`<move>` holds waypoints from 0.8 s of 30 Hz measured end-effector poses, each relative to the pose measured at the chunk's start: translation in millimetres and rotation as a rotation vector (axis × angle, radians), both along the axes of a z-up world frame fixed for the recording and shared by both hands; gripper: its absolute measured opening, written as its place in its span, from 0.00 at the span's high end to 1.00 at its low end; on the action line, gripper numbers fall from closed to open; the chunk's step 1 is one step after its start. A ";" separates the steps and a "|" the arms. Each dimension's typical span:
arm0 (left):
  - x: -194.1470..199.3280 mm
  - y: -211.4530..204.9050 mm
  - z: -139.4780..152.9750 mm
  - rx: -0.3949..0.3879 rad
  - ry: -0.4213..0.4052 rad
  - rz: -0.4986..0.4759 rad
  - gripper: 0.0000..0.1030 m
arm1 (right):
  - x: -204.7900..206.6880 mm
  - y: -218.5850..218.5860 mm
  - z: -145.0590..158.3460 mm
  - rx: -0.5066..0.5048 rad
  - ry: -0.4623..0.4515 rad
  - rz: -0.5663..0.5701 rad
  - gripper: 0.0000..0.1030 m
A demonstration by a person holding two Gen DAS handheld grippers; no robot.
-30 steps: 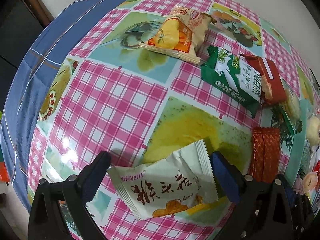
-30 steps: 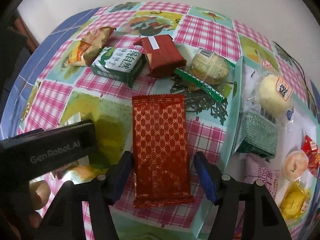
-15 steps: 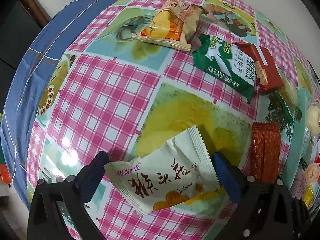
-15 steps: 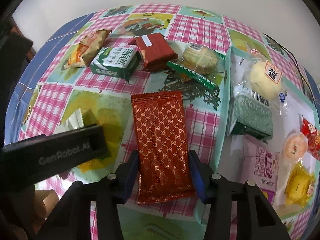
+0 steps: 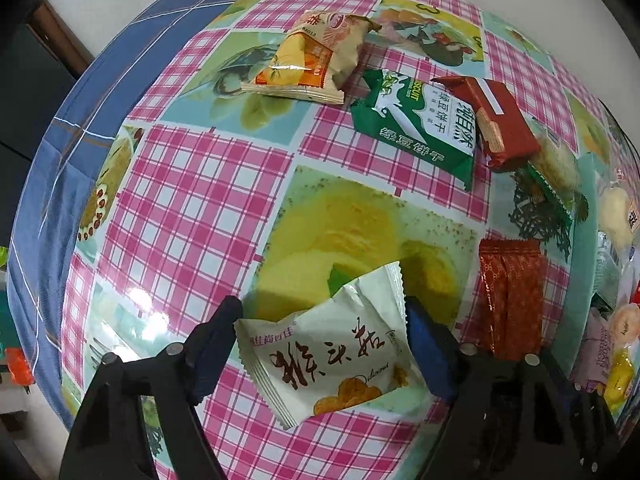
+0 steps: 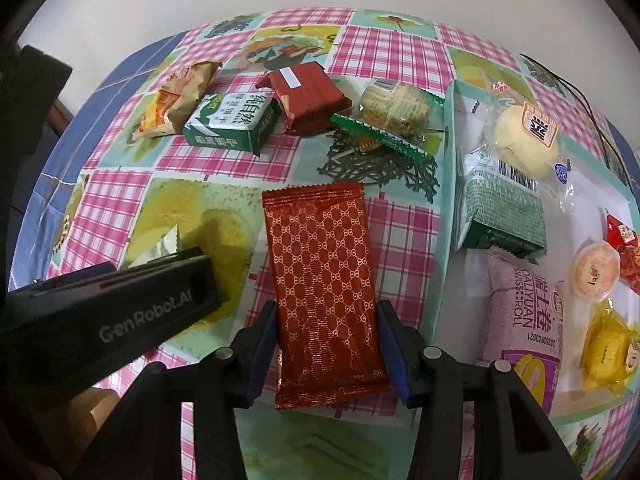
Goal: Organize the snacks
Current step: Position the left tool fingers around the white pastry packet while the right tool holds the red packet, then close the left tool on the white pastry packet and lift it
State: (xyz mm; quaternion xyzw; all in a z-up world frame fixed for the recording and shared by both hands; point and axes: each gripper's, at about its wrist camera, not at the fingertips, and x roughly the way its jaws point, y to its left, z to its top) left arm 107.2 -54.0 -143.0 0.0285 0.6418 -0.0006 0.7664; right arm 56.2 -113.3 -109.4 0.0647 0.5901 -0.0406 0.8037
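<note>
Both light, crinkly, slippery and probably crushable: the white packet (image 5: 328, 352), lifted off the worktop (image 5: 192, 208), is pinched at its side edges by the left gripper (image 5: 320, 344), the red packet (image 6: 326, 280) likewise in the right gripper (image 6: 326, 344).

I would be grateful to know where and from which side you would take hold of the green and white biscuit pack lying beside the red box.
I would grip the green and white biscuit pack across its two long sides, coming down from above. It lies flat and block-shaped, and its right end sits against the red box, so the ends look crowded; the side facing the camera appears free.
</note>
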 end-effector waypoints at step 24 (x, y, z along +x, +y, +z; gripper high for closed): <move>17.8 5.9 32.2 -0.031 -0.023 0.031 0.43 | 12.1 -41.4 10.4 0.163 0.027 -0.062 0.54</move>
